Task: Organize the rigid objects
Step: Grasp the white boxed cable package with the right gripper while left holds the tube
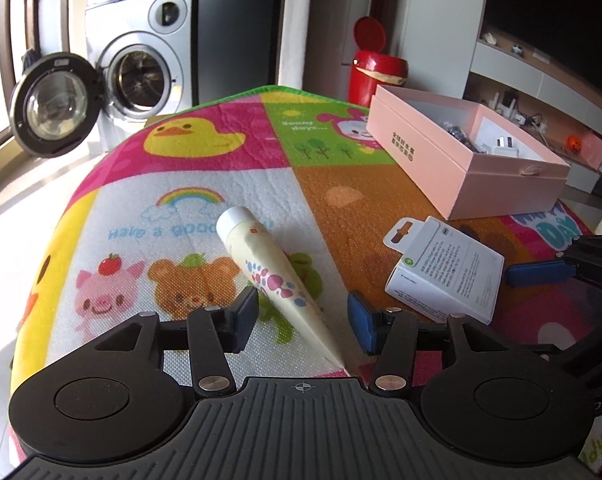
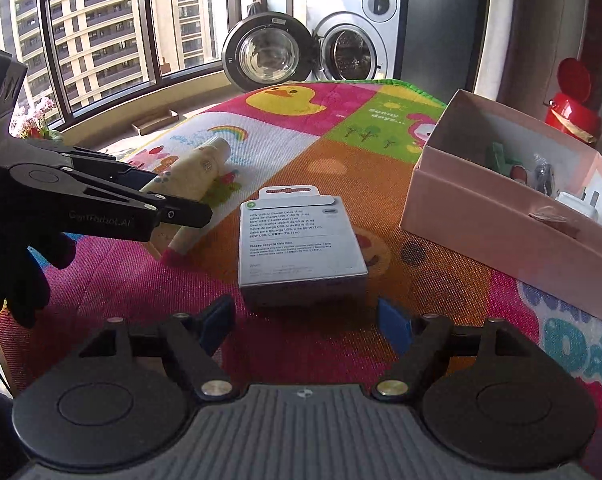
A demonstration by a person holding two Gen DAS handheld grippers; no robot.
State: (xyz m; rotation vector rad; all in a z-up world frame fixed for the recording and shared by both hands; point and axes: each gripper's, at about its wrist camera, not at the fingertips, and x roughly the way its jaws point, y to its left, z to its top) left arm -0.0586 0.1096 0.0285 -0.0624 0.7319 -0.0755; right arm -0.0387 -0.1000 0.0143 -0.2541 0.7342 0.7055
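1. Far right on the bench (image 2: 309, 168), under a cartoon play mat (image 1: 189, 184): an open pink box (image 1: 457, 160), no lid on it.
2. Inside the pink box: a white plug adapter (image 2: 577, 206), a small dark item (image 2: 543, 174), something green (image 2: 497, 154); not clear what the last two are.
3. Left gripper (image 1: 303, 316): released, jaws wide apart, low over the mat, nothing grasped.
4. Cream tube (image 1: 269, 266) lying flat between the left gripper fingers, white cap to the far left, crimped end near; not touching either pad.
5. Right gripper (image 2: 307, 326): released as well, jaws spread, empty.
6. White cable box (image 2: 301, 246) flat on the mat just beyond the right gripper, centred on the gap, right of the tube and near left of the pink box.
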